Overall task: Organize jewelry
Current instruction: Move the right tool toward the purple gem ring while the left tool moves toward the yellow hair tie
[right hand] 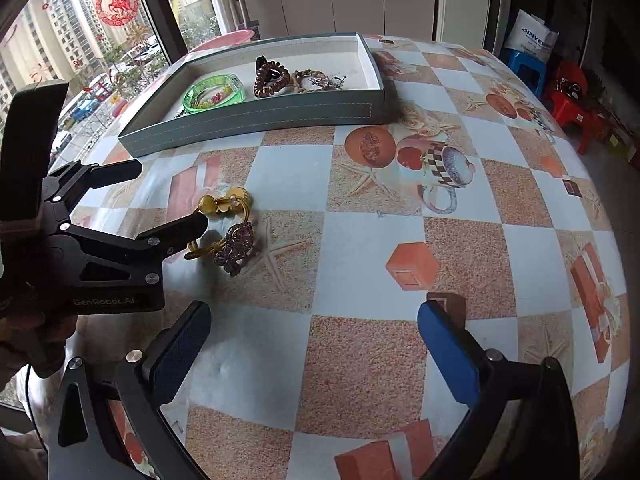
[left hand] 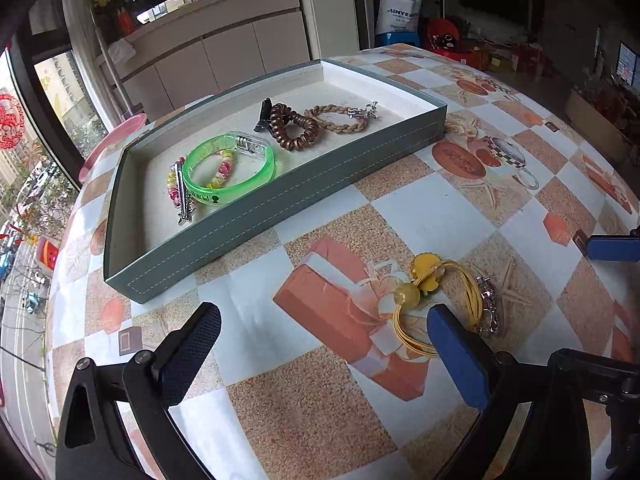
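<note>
A yellow cord bracelet (left hand: 424,300) with round beads lies on the checked tablecloth, with a purple crystal clip (left hand: 491,307) against its right side. My left gripper (left hand: 320,318) is open just above the cloth; its right finger (left hand: 456,356) covers part of the cord loop. A grey-green tray (left hand: 280,216) further back holds a green bangle (left hand: 256,176), a bead bracelet, a silver clip, a brown coil tie (left hand: 290,126) and a braided bracelet (left hand: 340,120). In the right wrist view my right gripper (right hand: 314,316) is open over bare cloth, to the right of the left gripper (right hand: 172,196), bracelet (right hand: 224,204) and clip (right hand: 236,248).
The round table (right hand: 360,240) curves away at the right and near edges. A pink basin (right hand: 224,38) sits behind the tray (right hand: 256,118). Windows stand on the left, cabinets behind, and red and blue stools (right hand: 572,100) on the floor to the far right.
</note>
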